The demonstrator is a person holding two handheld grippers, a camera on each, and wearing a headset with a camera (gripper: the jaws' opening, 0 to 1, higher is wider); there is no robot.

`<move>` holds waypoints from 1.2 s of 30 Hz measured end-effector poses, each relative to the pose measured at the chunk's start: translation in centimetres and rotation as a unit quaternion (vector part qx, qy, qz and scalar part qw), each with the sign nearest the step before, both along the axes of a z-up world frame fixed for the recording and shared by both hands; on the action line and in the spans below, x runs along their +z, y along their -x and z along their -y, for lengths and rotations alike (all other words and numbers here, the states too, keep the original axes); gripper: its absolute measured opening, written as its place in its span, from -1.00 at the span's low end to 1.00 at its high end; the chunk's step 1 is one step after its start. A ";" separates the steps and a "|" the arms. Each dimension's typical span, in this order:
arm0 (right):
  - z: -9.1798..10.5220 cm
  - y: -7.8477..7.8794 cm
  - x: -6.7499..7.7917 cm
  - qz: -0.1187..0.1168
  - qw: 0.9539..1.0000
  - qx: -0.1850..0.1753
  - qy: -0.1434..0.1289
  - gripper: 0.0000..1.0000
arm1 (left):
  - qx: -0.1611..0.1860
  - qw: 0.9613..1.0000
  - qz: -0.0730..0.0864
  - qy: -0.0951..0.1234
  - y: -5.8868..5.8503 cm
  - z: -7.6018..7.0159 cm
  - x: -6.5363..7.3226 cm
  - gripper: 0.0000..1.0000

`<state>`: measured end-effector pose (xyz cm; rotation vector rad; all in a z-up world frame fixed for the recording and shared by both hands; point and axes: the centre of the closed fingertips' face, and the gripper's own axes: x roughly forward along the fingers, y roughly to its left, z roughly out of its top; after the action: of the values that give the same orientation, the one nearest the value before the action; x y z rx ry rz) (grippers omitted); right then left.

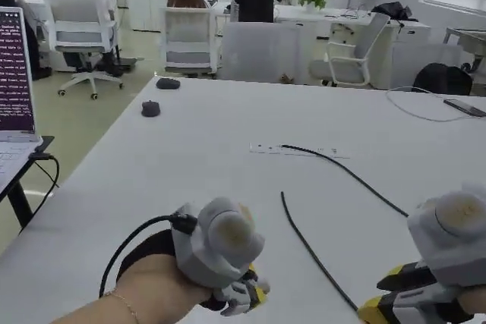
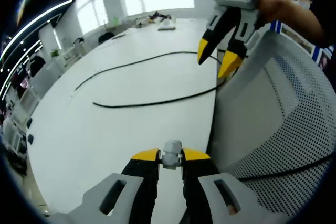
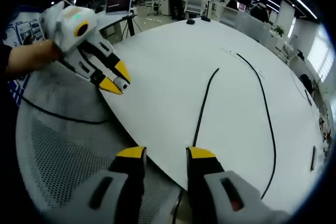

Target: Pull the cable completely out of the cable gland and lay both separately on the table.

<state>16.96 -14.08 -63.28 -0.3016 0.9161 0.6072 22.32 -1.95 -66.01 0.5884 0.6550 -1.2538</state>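
White table (image 1: 228, 134) bears the black cable (image 2: 152, 103), free of its fitting and running to the near edge by the right gripper (image 3: 167, 153), jaws apart; the left gripper (image 2: 171, 157) pinches the small grey cable gland (image 2: 172, 149), which may roll off if released carelessly

Surface (image 1: 228, 165): plain white.
Cable (image 3: 203, 106): black.
Cable gland (image 2: 171, 150): pale grey.
Left gripper (image 2: 170, 156): grey body, black jaws, yellow tips.
Right gripper (image 3: 167, 153): same grey, black, yellow.
Chair back (image 2: 283, 103): grey mesh, fine dotted pattern.
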 end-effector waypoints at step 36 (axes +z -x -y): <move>-1.3 3.0 1.2 0.003 0.995 -0.054 -0.087 -0.30 | -0.020 0.999 -0.039 -0.030 -2.4 -2.1 -1.5 -0.12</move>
<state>13.94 -12.83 -62.06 -0.0967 0.8625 0.5819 24.72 0.12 -67.51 0.6075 0.7504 -1.3029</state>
